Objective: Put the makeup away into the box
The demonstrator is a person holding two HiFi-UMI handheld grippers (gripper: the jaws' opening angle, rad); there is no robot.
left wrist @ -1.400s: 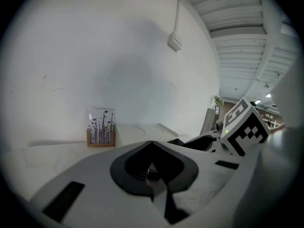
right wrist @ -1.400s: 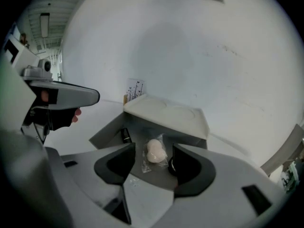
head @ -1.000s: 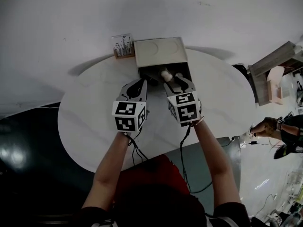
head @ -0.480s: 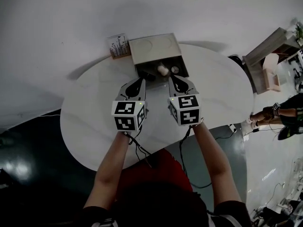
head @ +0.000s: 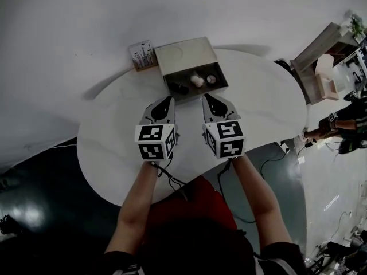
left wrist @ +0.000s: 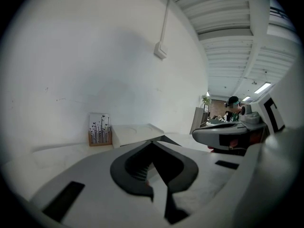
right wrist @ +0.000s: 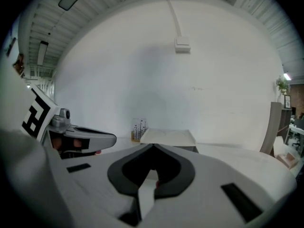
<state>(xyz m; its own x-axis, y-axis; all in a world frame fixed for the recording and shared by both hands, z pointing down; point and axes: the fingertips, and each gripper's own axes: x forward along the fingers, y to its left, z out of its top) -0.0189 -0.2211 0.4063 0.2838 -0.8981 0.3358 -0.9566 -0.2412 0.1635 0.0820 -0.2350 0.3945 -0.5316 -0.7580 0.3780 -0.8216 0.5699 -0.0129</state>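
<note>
Both grippers have drawn back from the beige rectangular box (head: pixel 184 55) since a second ago. The right gripper (head: pixel 207 97), which then reached into it, has just been closing its jaws with nothing between them; their tips now meet. The left gripper (head: pixel 168 99) is likewise pinched together and empty (smooth grey shells, dark ribbed pads). The box stands at the far edge of the round white table (head: pixel 114 136), its matte lid tilted back. Inside lie a stubby white jar (head: pixel 196 80), a small round compact (head: pixel 211 79) and a black tube (head: pixel 179 87), half in shadow. From both gripper views the contents are hidden behind the jaws.
</note>
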